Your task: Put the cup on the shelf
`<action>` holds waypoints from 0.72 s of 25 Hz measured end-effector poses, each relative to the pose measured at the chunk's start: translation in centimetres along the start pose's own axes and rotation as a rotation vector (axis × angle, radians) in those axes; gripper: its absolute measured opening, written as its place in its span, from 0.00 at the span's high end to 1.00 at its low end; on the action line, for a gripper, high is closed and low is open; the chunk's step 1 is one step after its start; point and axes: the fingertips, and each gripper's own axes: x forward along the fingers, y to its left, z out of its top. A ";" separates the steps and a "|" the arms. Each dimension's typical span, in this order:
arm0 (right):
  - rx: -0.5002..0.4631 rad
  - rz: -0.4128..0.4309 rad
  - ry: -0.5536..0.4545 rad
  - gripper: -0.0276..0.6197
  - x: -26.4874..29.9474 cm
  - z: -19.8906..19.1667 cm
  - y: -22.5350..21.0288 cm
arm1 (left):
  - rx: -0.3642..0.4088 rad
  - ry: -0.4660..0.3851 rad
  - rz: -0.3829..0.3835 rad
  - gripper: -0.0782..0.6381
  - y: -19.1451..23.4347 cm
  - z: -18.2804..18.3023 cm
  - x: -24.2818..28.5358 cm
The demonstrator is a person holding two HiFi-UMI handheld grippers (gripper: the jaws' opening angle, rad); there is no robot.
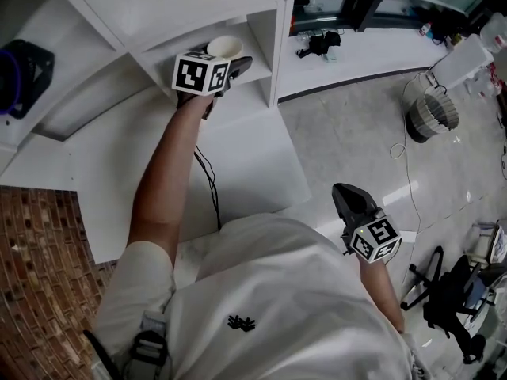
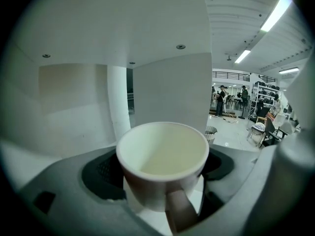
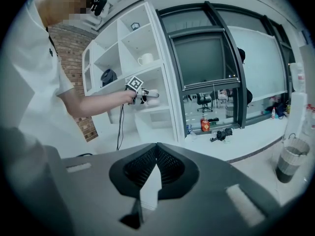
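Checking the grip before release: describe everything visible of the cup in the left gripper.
The cup is white, smooth, ceramic-looking, empty, with one handle facing the camera. It stands upright between the left gripper's jaws, which press its sides, inside a white shelf compartment. Whether its base rests there can't be seen.

Head view steeply down over shelf (image 1: 142, 6); gripper views: left inside it, right from afar.

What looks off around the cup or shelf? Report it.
Nothing stands out. The cup is upright, intact and empty, gripped by the left gripper inside a compartment of the shelf. The right gripper is shut and empty.
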 end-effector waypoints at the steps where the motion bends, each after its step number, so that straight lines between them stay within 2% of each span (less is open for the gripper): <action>1: 0.001 -0.003 0.003 0.94 0.0 0.0 0.0 | 0.002 -0.001 0.003 0.29 0.2 0.0 0.2; 10: 0.013 -0.023 0.016 0.94 0.4 -0.1 -0.2 | -0.006 -0.007 0.066 0.29 2.9 0.1 1.4; 18: 0.019 -0.031 0.029 0.94 0.7 -0.1 -0.1 | -0.022 -0.010 0.074 0.29 4.2 -0.6 2.3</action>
